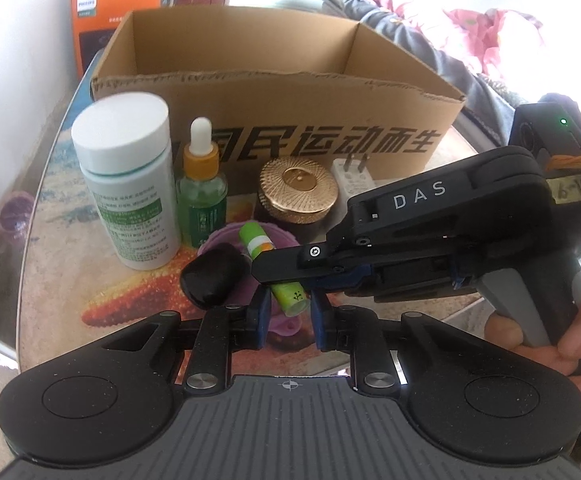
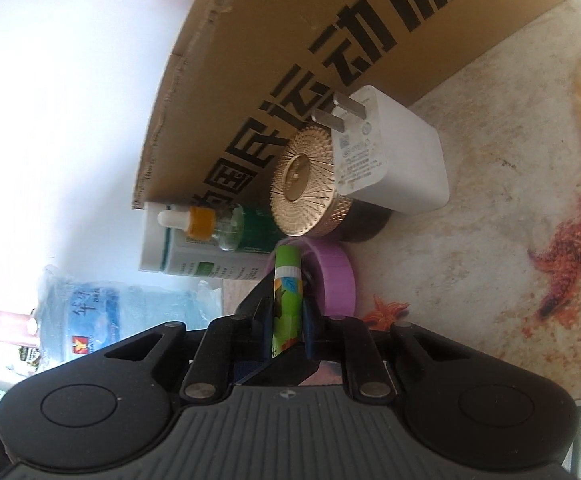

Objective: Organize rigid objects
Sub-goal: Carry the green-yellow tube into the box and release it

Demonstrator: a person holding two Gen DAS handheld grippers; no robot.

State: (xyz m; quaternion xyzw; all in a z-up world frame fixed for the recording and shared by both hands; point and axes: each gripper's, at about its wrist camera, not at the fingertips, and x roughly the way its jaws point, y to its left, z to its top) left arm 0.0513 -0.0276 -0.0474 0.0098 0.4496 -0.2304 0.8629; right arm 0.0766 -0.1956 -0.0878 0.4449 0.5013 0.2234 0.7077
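A green lip-balm tube (image 1: pixel 259 246) is clamped between the fingers of my right gripper (image 1: pixel 290 280), which reaches in from the right just above a purple round piece (image 1: pixel 226 240). In the right wrist view the tube (image 2: pixel 287 296) sits between the pads of the right gripper (image 2: pixel 288 312). My left gripper (image 1: pixel 289 322) is open and empty just below the tube's lower end. An open cardboard box (image 1: pixel 250 112) stands behind. In front of it stand a white pill bottle (image 1: pixel 124 184), a green dropper bottle (image 1: pixel 201 196), a gold-lidded jar (image 1: pixel 297 188) and a white charger plug (image 1: pixel 350 176).
A black rounded object (image 1: pixel 214 276) lies next to the purple piece. An orange Philips box (image 1: pixel 114 12) stands at the back left by the wall. Floral bedding (image 1: pixel 450 32) lies to the right. A large water jug (image 2: pixel 90 320) stands beyond the table edge.
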